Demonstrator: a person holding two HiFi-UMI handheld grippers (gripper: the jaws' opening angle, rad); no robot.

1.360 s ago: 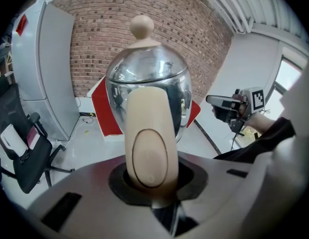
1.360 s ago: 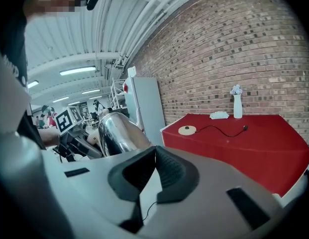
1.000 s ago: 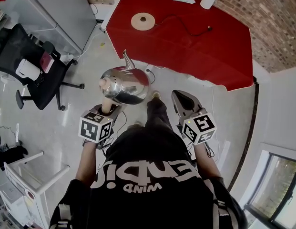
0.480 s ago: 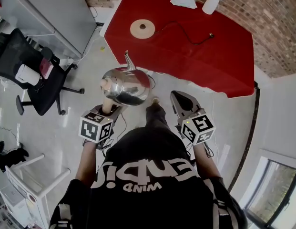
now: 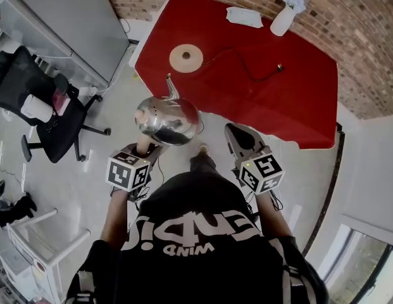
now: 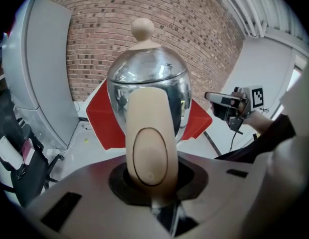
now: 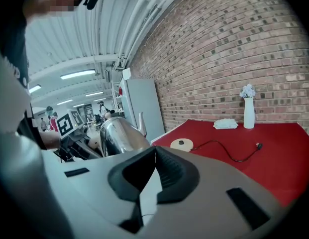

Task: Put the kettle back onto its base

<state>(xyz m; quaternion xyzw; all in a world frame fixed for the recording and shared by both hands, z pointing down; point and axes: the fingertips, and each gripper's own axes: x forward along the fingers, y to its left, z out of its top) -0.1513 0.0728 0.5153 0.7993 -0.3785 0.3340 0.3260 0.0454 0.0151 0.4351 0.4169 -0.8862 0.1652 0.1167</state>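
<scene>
Kettle (image 5: 168, 119) in air, short of bench (image 5: 291, 94), handle (image 6: 150, 148) clamped in left claw (image 5: 144, 147); right claw (image 5: 236, 133) closed, empty. Carry level, centre over base (image 5: 186, 57) near bench's left edge, lower straight.

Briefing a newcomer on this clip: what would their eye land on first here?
The shiny steel kettle, gripped by its cream handle in the left gripper, hangs over the grey floor. Beyond it, the bright red table by the brick wall carries the kettle's round base.
</scene>
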